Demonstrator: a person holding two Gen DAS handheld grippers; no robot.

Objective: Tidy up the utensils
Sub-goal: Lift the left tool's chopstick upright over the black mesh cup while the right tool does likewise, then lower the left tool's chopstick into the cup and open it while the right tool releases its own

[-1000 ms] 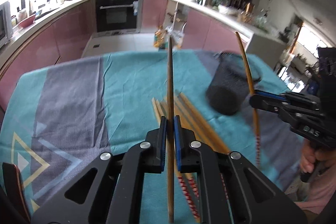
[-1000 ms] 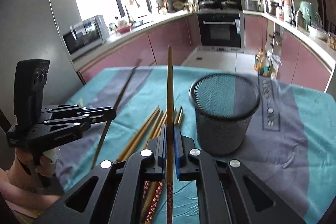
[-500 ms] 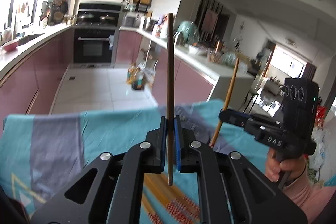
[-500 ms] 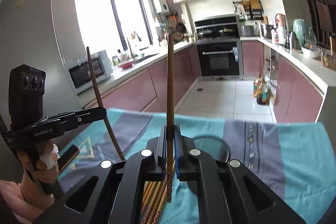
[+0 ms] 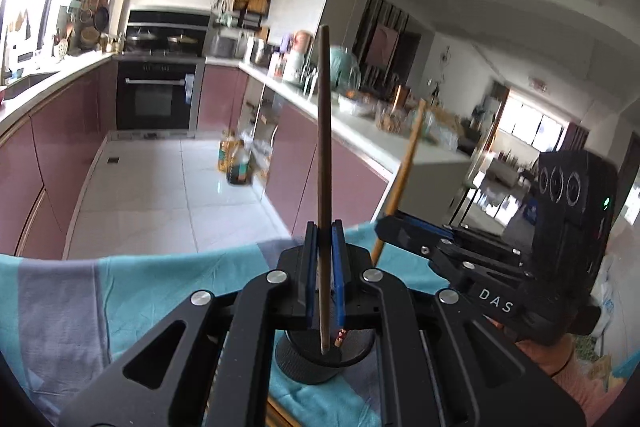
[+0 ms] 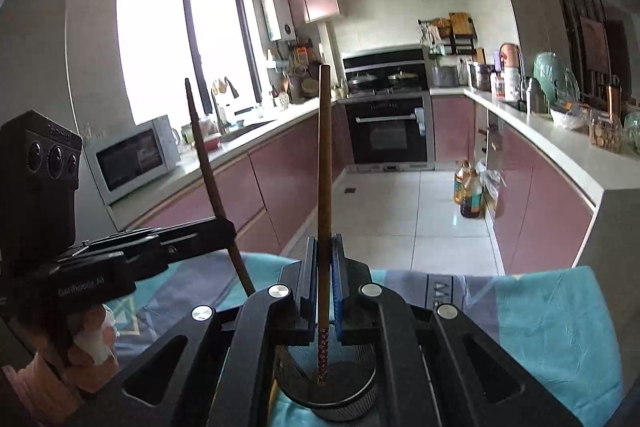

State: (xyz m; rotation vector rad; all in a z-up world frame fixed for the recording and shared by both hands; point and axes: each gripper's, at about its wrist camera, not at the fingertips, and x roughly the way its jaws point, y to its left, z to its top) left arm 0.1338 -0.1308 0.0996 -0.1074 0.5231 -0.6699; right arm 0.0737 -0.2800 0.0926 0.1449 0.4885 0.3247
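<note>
In the left wrist view my left gripper (image 5: 324, 267) is shut on a dark brown chopstick (image 5: 323, 131) that stands almost upright. Its lower tip hangs over the mouth of the black mesh cup (image 5: 320, 361). To the right, my right gripper (image 5: 384, 227) is shut on a lighter chopstick (image 5: 404, 167), whose red-patterned end also dips toward the cup. In the right wrist view the right gripper (image 6: 324, 279) clamps that chopstick (image 6: 325, 155) upright, and its patterned tip is inside the mesh cup (image 6: 332, 391). The left gripper (image 6: 226, 227) holds the dark chopstick (image 6: 204, 155) at the left.
A teal and grey tablecloth (image 5: 132, 283) covers the table under both grippers. Beyond its far edge lie a white tiled floor with oil bottles (image 6: 468, 191), pink cabinets and an oven (image 6: 390, 135). A person's hand (image 6: 88, 347) grips the left tool.
Both grippers rose from the table with their chopsticks and came together over the mesh cup. The cup, formerly ahead on the cloth, now sits right under the fingers.
</note>
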